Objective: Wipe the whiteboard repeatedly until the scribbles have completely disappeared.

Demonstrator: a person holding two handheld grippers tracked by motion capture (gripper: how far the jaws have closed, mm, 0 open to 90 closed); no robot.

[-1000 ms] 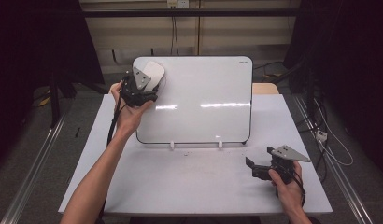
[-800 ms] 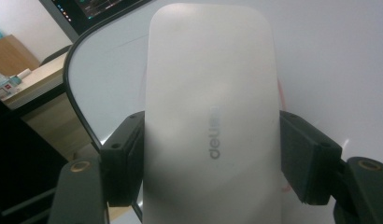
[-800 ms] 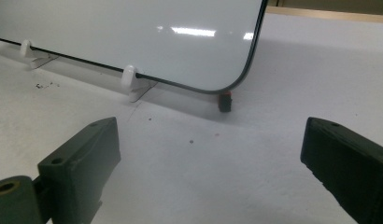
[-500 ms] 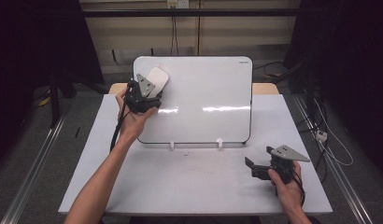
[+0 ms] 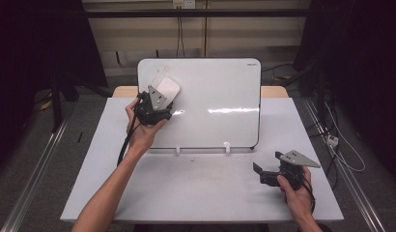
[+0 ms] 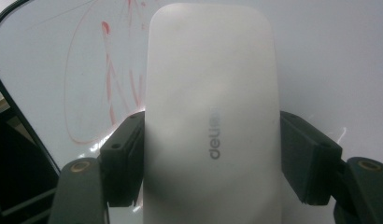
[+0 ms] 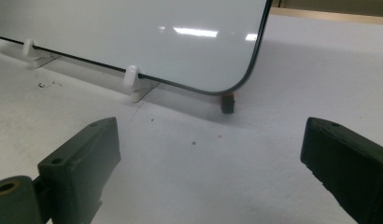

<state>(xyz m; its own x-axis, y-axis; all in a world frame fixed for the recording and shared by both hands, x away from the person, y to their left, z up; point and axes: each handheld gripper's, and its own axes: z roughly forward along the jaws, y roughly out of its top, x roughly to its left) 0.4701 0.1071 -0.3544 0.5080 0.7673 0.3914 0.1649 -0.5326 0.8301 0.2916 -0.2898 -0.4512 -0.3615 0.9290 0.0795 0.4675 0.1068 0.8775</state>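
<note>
A white whiteboard (image 5: 215, 106) leans upright on two white clip feet at the middle of the table. Red marker scribbles (image 6: 110, 79) cover its upper left corner. My left gripper (image 5: 161, 98) is shut on a white block eraser (image 5: 168, 88) marked "deli" (image 6: 213, 140). The eraser lies flat against the board just right of the scribbles. Both black jaws press its long sides in the left gripper view. My right gripper (image 5: 260, 175) rests low over the table at the front right, jaws wide apart (image 7: 213, 154) with nothing between them, facing the board's lower right corner.
The white table (image 5: 186, 193) carries the board's clip feet (image 5: 176, 151) (image 7: 132, 77). A small dark and orange piece (image 7: 228, 102) sits under the board's lower right corner. Cables trail on the floor at the right (image 5: 341, 145). A metal rail (image 5: 36, 164) runs along the left.
The left hand has slid the eraser a little to the right and down across the board's upper left area. The right hand and its gripper have stayed where they were.
</note>
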